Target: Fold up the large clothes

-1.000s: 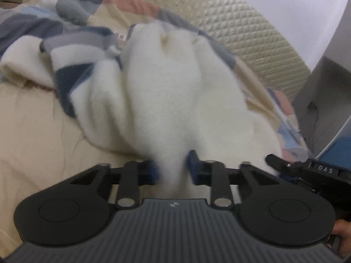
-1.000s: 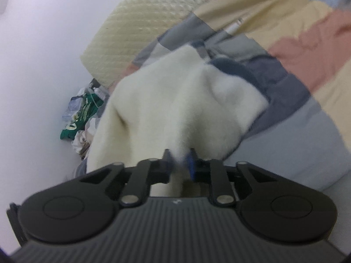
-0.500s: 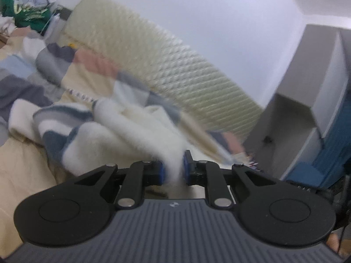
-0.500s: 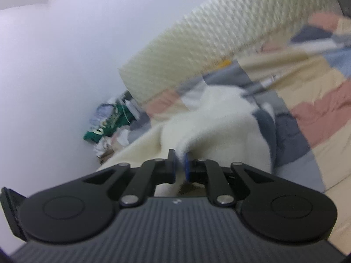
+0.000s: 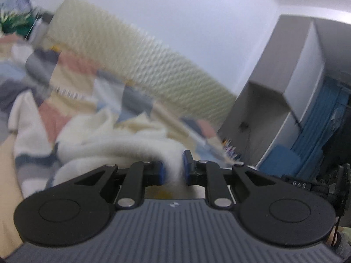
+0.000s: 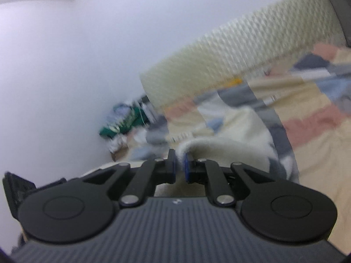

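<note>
Your left gripper (image 5: 172,168) is clamped on a thick fold of the white fleece garment (image 5: 114,144); its blue pads (image 5: 159,171) press the bunched cloth from both sides. The jaws closed a little further within the last second, with the cloth between them throughout. From the pinch the fleece arcs away to the left and drops onto the bed, where navy and grey stripes show near the left edge.

Your right gripper (image 6: 179,166) has its fingers almost together, nipping a thin rolled edge of the same garment (image 6: 237,151). From there the cloth sags away to the right and lies on the patchwork bedcover (image 6: 311,122).

Far side of the bed: a cream quilted headboard (image 5: 153,65) against the white wall. A heap of clothes (image 6: 122,122), green among them, sits in the far corner. A grey cabinet (image 5: 285,87) stands to the right, with blue fabric (image 5: 316,127) beyond it. Both views are motion-blurred.
</note>
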A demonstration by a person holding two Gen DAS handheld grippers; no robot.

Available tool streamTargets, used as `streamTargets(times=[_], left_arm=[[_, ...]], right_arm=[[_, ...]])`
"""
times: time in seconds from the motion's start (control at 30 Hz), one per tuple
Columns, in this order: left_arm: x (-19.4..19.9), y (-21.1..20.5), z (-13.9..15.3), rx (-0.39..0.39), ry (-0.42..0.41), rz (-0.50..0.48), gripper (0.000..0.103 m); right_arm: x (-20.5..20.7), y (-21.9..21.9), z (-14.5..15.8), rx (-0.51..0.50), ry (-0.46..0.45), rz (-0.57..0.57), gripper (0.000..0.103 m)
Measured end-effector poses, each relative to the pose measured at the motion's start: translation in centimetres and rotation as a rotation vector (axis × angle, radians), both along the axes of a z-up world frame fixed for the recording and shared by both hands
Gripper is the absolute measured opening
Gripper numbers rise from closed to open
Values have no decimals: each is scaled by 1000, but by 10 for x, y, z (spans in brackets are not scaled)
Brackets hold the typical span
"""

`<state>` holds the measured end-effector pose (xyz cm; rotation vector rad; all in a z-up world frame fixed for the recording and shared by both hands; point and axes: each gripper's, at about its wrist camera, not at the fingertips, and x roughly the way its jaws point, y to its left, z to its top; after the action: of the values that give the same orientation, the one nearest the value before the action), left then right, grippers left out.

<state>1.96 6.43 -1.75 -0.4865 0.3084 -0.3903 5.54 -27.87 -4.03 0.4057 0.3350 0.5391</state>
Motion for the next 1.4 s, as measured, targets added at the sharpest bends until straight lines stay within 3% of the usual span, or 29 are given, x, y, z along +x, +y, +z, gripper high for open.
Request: streamTargets(times=[0.2,0.33,0.53,0.67,0.77,0.8,0.9,1.07,1.17,1.33,1.4], left_arm=[[49,-18,-37,73,123,30,20],[105,-22,-66,101,234,50,25],[165,-12,-105,86,380,109,32],[174,-1,-116,-3,434,110,36],[167,3,-112,-70,441,103,56],[163,4,-109,-96,440,94,66],[149,5,-100,-140,415,102,81],[117,17,-94,-226,396,136,85],[102,28,-94,-239,407,221,85],[105,36,-96,-174,444,297,85],[109,30,-98,-98,459,332,85]], right_arm=[[65,12,-60,-28,314,-1,11],[94,11,-99,41,453,-25,12],[107,4,-115,158,498,-25,13],[92,-2,-106,211,506,-25,27],[71,-4,-94,207,481,-13,43],[64,-4,-91,206,474,-7,48],[44,-3,-82,187,464,-7,54],[23,18,-70,21,435,5,54],[20,37,-72,-134,404,-2,54],[25,65,-83,-412,312,-27,52],[30,75,-93,-523,286,-28,50]])
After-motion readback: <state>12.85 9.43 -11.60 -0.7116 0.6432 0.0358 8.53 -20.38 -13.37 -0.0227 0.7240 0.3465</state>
